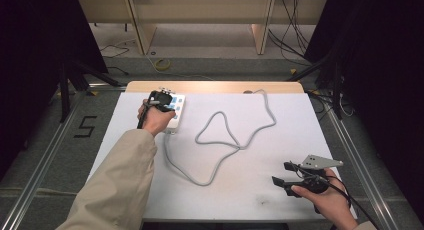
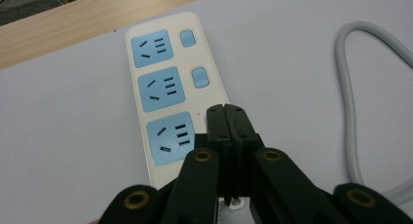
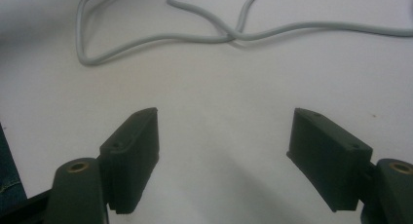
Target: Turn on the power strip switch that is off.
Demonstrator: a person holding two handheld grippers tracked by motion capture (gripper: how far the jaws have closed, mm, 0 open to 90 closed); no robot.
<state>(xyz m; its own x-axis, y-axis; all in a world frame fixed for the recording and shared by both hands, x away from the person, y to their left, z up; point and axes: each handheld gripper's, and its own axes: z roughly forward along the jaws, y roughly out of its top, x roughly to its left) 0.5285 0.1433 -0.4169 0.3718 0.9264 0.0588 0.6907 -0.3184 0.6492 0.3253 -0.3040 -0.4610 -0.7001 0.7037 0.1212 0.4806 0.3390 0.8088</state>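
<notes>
Hand-held gripper on our left (image 1: 165, 101) sits with its jaws pressed together, nothing between them, tips resting over the white power strip (image 1: 176, 110) at about 11 o'clock on the worktop (image 1: 280, 190). Our left hand (image 1: 155, 120) wraps the tool from behind, the beige sleeve (image 1: 120, 180) running back toward 7 o'clock, forearm stretched well forward.

Our right hand-held gripper (image 1: 286, 173) lies low at 4 o'clock, jaws wide apart and holding nothing, pointing toward 9 o'clock, with our right hand (image 1: 327, 197) curled around its body close to the near edge.

Between the two lies broad bare white surface. The grey cable (image 1: 225, 140) loops through the middle, from the strip toward 6 o'clock and back up toward the far edge at 12 o'clock, where a strip of bare wood (image 1: 215, 86) borders the white sheet. The power strip lies just inside that far edge.

From the left gripper view we see what the high view hides: three blue sockets (image 2: 160, 89) in a row, two blue switches (image 2: 200, 78) beside the farther pair, and the closed tips (image 2: 226, 112) lying over the strip beside the nearest socket. From the right gripper view we see the cable's crossing (image 3: 234, 36) well ahead of the spread pads (image 3: 134, 151).
</notes>
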